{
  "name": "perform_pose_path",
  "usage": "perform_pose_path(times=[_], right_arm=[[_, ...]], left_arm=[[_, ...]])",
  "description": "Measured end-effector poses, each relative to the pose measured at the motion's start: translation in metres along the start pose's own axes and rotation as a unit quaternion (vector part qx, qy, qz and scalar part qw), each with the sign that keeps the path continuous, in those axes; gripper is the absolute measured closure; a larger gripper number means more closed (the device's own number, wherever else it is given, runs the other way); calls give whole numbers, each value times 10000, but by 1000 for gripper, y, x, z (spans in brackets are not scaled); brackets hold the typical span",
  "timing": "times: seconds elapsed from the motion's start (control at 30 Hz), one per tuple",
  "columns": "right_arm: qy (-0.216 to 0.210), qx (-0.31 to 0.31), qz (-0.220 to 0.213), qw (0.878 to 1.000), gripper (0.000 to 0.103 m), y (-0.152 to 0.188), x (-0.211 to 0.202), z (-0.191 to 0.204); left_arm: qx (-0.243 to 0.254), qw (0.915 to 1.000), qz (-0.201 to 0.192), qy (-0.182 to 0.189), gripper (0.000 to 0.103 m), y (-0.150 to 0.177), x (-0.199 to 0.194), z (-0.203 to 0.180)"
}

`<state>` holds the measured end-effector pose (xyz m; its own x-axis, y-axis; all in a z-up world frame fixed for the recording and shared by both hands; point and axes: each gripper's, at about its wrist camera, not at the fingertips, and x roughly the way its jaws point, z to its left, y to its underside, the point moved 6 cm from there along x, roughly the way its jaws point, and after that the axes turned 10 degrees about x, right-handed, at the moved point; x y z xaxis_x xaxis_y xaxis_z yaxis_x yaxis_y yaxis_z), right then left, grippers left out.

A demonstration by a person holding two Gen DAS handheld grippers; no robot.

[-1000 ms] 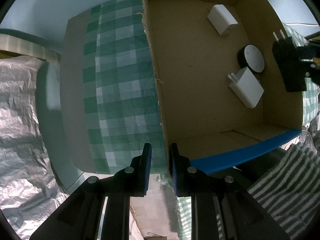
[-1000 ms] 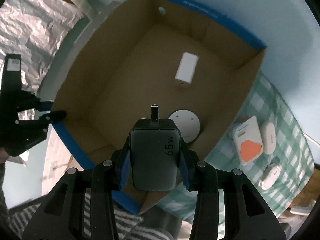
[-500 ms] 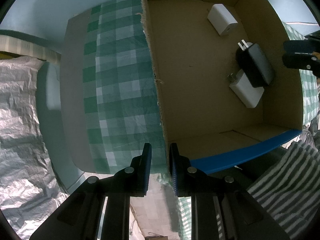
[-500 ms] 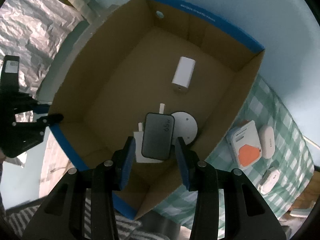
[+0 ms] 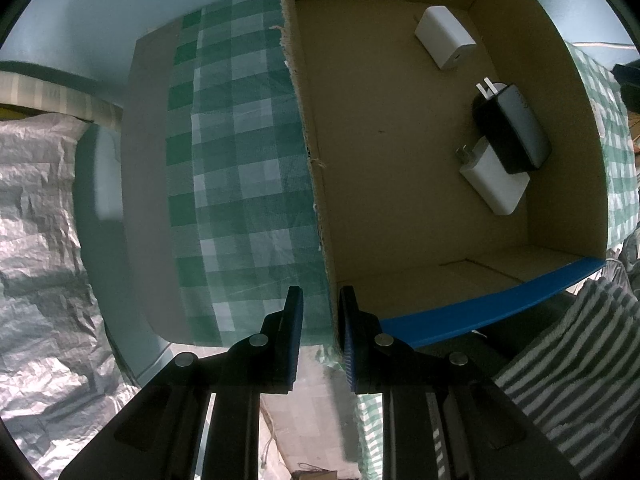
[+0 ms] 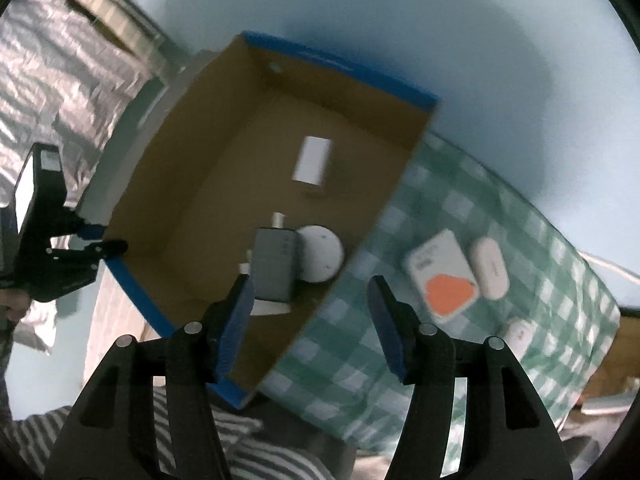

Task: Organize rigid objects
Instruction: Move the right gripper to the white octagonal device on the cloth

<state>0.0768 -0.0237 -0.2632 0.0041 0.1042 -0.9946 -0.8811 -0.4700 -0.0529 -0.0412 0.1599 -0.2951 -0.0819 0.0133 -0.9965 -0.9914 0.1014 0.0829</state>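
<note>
A cardboard box with blue rim (image 5: 400,168) (image 6: 224,184) stands on a green checked cloth. My left gripper (image 5: 320,332) is shut on the box's near-left wall (image 5: 316,216). Inside lie a black 65 W charger (image 5: 510,130) (image 6: 276,268), resting on a white charger (image 5: 492,180) and a round white-topped puck (image 6: 322,254), and another white charger (image 5: 444,36) (image 6: 312,160) farther back. My right gripper (image 6: 312,320) is open and empty, above the box's right wall. On the cloth to the right lie a white-and-orange device (image 6: 444,280) and a white oval device (image 6: 490,268).
The green checked cloth (image 5: 240,160) (image 6: 500,320) covers the table. Crinkled silver sheeting (image 5: 36,240) lies to the left. A grey striped cloth (image 5: 568,360) (image 6: 224,448) is at the near side. A small white item (image 6: 520,332) lies at the cloth's right edge.
My right gripper let go of the black charger, which dropped into the box onto the white charger and puck. The gripper opened wide and drew back to the right. The left gripper stayed put.
</note>
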Motion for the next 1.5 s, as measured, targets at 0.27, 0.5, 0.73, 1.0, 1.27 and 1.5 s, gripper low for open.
perform_pose_path(times=[0.27, 0.5, 0.73, 1.0, 1.27, 1.5], right_arm=[[181, 664, -5, 9976, 43, 13, -10, -76], [477, 1279, 148, 9905, 44, 29, -2, -150], [600, 1831, 357, 9806, 43, 45, 14, -208], [626, 2170, 516, 9728, 44, 54, 40, -246], [494, 2520, 747, 9636, 42, 62, 73, -274], [493, 2568, 773, 9621, 44, 60, 88, -283]], left_arm=[[3, 10000, 4, -7, 85, 0, -1, -1], [0, 10000, 38, -31, 85, 1, -1, -2], [-31, 10000, 61, -24, 85, 0, -1, -1], [-88, 9999, 90, -33, 85, 0, 0, -1], [-171, 9998, 112, -58, 85, 0, 0, -1], [-224, 9996, 137, -92, 85, 0, 0, -1]])
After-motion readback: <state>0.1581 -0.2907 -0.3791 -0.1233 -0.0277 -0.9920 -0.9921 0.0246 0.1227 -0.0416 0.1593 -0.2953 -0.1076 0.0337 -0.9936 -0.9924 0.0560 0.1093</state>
